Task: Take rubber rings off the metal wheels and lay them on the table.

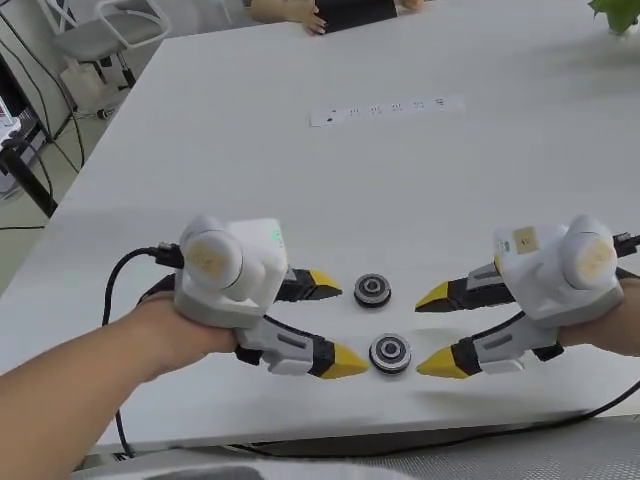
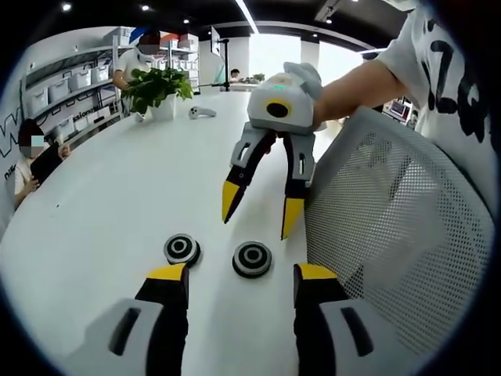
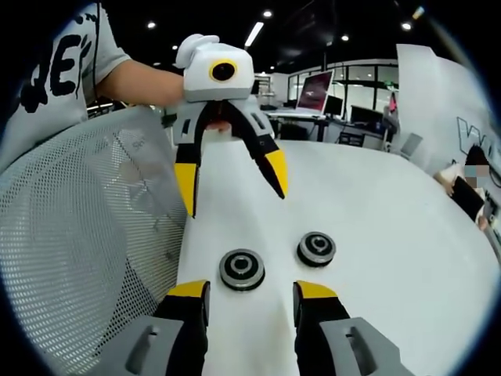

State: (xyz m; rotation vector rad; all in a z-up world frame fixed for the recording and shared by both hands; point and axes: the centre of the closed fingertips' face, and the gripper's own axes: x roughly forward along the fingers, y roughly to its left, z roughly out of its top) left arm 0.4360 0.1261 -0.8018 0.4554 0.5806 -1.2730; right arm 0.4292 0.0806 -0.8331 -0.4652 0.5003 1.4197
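Observation:
Two small metal wheels with black rubber rings lie flat near the front edge of the white table: a far wheel and a near wheel. My left gripper stands open just left of them. Facing it from the right is my right gripper, also open. Both grippers hover low with their yellow tips pointing at the wheels, touching neither, and the near wheel lies just ahead of each gripper's jaws.
A white power strip lies mid-table. A potted plant and a white controller sit at the far right end. A person's hands rest at the far edge. A mesh chair back stands by the front edge.

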